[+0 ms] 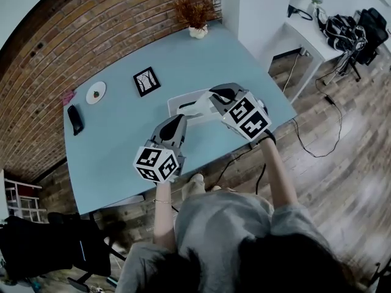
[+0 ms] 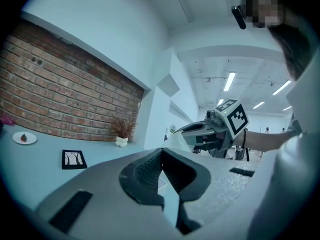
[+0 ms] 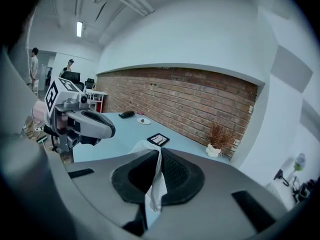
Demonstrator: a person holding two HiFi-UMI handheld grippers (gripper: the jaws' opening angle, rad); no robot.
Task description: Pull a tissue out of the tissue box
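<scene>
A white tissue box (image 1: pixel 182 105) lies on the light blue table (image 1: pixel 116 151), near its front edge. My right gripper (image 1: pixel 206 98) hangs over the box, shut on a white tissue (image 3: pixel 152 184) that bunches between its pads and trails out beyond the tips. In the left gripper view the tissue (image 2: pixel 172 141) hangs as a pale cone under the right gripper (image 2: pixel 176 130). My left gripper (image 1: pixel 177 122) is just in front of the box, shut with nothing in it. Whether it touches the box I cannot tell. The right gripper view shows the left gripper (image 3: pixel 111 130) off to the left.
On the table stand a small framed picture (image 1: pixel 146 81), a small plate (image 1: pixel 96 92), a black object (image 1: pixel 75 119) and a dried plant in a white pot (image 1: pixel 197 17). A white desk (image 1: pixel 311 29) with bags stands at the right, with cables on the wooden floor.
</scene>
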